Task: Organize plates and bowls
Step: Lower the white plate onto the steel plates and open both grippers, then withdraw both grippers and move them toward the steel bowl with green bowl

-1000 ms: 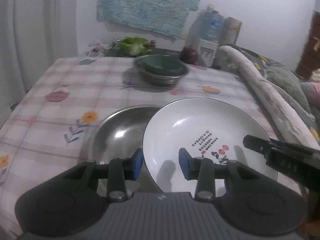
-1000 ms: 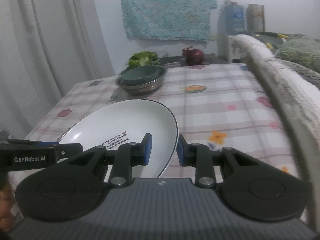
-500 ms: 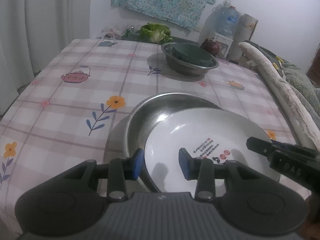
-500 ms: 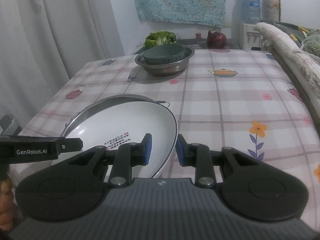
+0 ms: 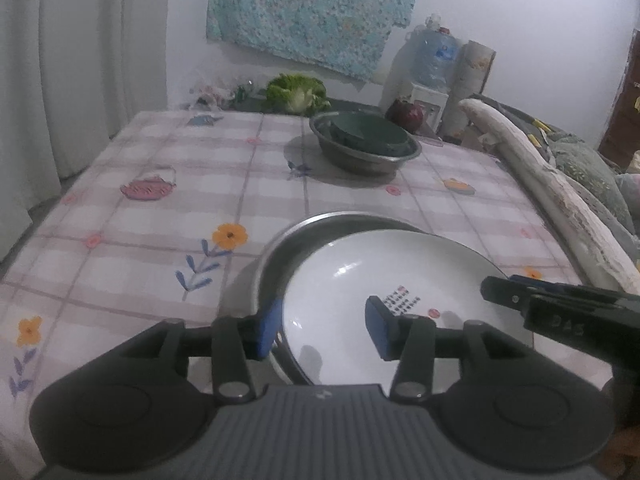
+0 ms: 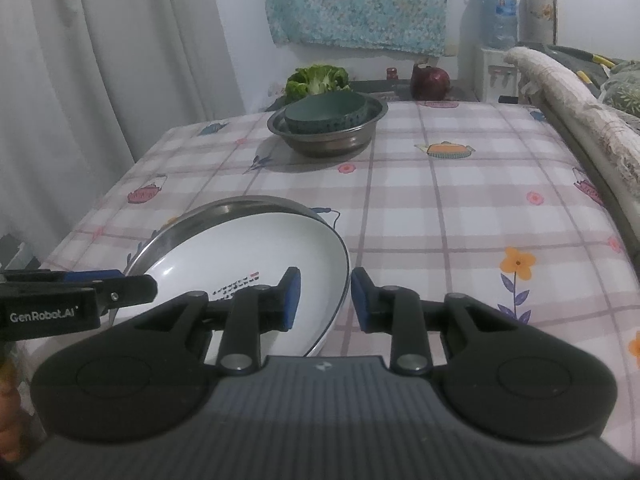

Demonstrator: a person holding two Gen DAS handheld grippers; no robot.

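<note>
A white plate (image 5: 380, 272) (image 6: 240, 256) with red and black writing lies inside a shallow steel dish (image 5: 332, 218) (image 6: 240, 202) near the table's front edge. My left gripper (image 5: 324, 330) straddles the plate's near left rim. Its jaws are opening, and the blue pads stand clear of the rim. My right gripper (image 6: 325, 300) straddles the plate's right rim. Its jaws are opening too, with the rim between pads that look just off it. Each gripper's finger shows at the edge of the other view. At the far side, a dark green bowl (image 5: 368, 132) (image 6: 324, 114) sits in a steel bowl (image 5: 360, 156) (image 6: 328, 144).
A floral checked cloth (image 5: 160, 240) covers the table. A leafy cabbage (image 5: 296, 90) and a dark red round thing (image 5: 410, 116) sit beyond the far edge. A padded bed rail (image 5: 540, 184) (image 6: 580, 112) runs along the right side and a curtain (image 6: 100, 80) hangs on the left.
The white plate has gone from tilted beside the steel dish to lying inside it. The left jaws have widened off the rim, and the right jaws have spread slightly.
</note>
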